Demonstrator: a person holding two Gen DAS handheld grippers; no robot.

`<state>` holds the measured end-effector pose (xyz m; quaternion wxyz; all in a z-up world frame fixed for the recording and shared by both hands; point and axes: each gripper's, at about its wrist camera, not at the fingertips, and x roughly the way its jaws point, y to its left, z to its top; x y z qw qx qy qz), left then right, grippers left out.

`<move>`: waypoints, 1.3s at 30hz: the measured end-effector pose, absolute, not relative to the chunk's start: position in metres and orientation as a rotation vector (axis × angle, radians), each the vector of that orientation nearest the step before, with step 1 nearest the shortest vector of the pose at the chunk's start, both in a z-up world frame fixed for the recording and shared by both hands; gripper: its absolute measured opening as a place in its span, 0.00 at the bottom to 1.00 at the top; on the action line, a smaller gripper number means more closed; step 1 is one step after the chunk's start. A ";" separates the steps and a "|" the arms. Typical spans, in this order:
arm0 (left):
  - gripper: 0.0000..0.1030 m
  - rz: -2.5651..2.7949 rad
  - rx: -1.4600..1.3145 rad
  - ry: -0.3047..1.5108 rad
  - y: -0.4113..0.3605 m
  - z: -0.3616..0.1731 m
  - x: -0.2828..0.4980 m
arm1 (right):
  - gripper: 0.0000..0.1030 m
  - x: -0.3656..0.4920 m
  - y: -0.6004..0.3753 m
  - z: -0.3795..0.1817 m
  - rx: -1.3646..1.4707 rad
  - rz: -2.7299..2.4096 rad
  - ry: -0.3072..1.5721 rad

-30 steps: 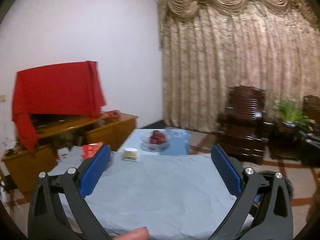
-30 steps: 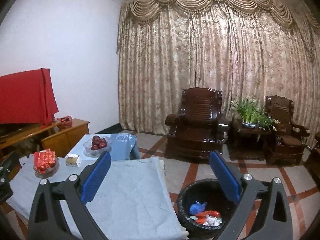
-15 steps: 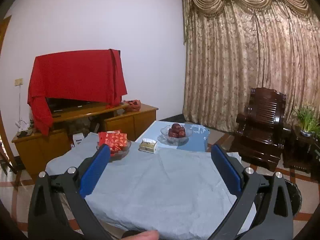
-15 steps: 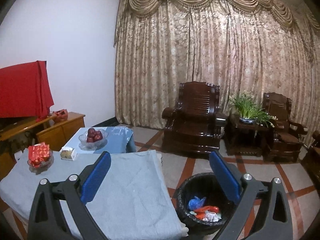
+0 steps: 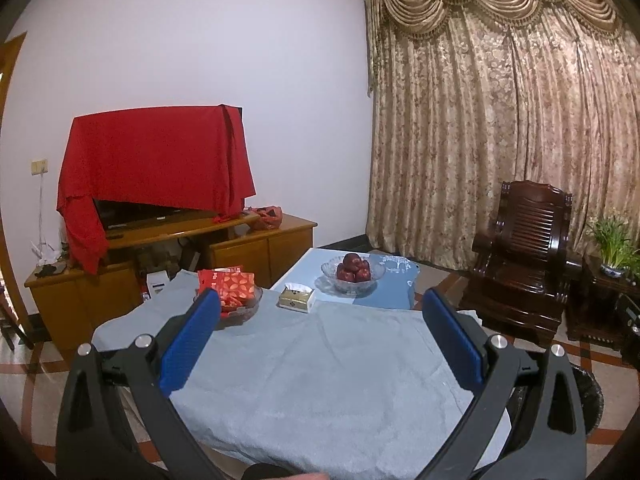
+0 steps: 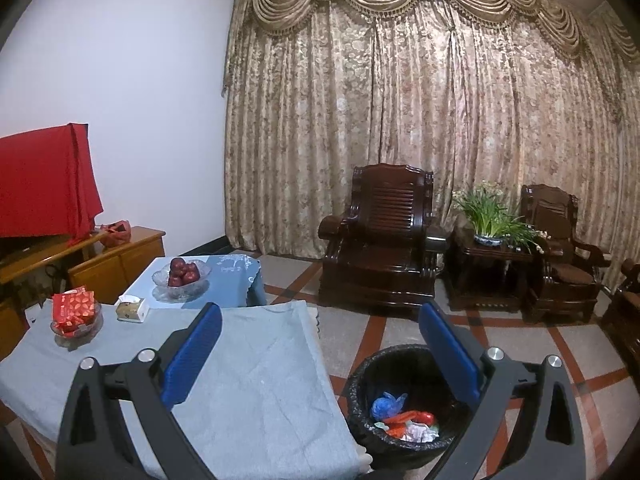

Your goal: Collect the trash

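A black trash bin (image 6: 404, 408) stands on the floor right of the table and holds blue, red and white wrappers (image 6: 404, 420). Its rim also shows at the right edge of the left wrist view (image 5: 588, 392). My right gripper (image 6: 320, 350) is open and empty, held above the table's right edge and the bin. My left gripper (image 5: 320, 338) is open and empty above the near part of the table with the grey-blue cloth (image 5: 320, 380). No loose trash shows on the cloth.
On the table's far side stand a glass dish of red packets (image 5: 228, 292), a small tissue box (image 5: 297, 299) and a bowl of red apples (image 5: 353, 272). A wooden cabinet with a red-draped TV (image 5: 156, 168) stands left. Dark armchairs (image 6: 380, 240) and a plant (image 6: 490, 216) stand right.
The left gripper view has swung left and pulled back, bringing the TV cabinet and the red packets into full view. The right gripper view shifted only slightly, with the bin a little closer.
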<state>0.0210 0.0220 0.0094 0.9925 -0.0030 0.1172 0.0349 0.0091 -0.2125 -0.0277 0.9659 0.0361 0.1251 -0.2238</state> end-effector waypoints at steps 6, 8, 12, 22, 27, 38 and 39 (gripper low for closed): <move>0.95 0.073 0.002 0.216 0.024 0.010 0.022 | 0.94 0.011 -0.217 -0.032 0.091 -0.470 0.255; 0.95 0.080 0.000 0.216 0.026 0.008 0.024 | 0.94 0.012 -0.220 -0.035 0.103 -0.475 0.252; 0.95 0.074 0.002 0.228 0.023 0.006 0.029 | 0.94 0.011 -0.223 -0.037 0.113 -0.484 0.247; 0.95 0.061 0.001 0.229 0.026 0.005 0.030 | 0.94 0.010 -0.222 -0.033 0.108 -0.494 0.236; 0.95 0.060 -0.004 0.223 0.028 0.007 0.029 | 0.94 0.007 -0.221 -0.030 0.100 -0.494 0.229; 0.95 0.056 -0.009 0.220 0.030 0.007 0.026 | 0.94 0.006 -0.221 -0.026 0.095 -0.491 0.224; 0.95 0.055 -0.008 0.219 0.030 0.007 0.026 | 0.94 0.006 -0.222 -0.025 0.094 -0.490 0.226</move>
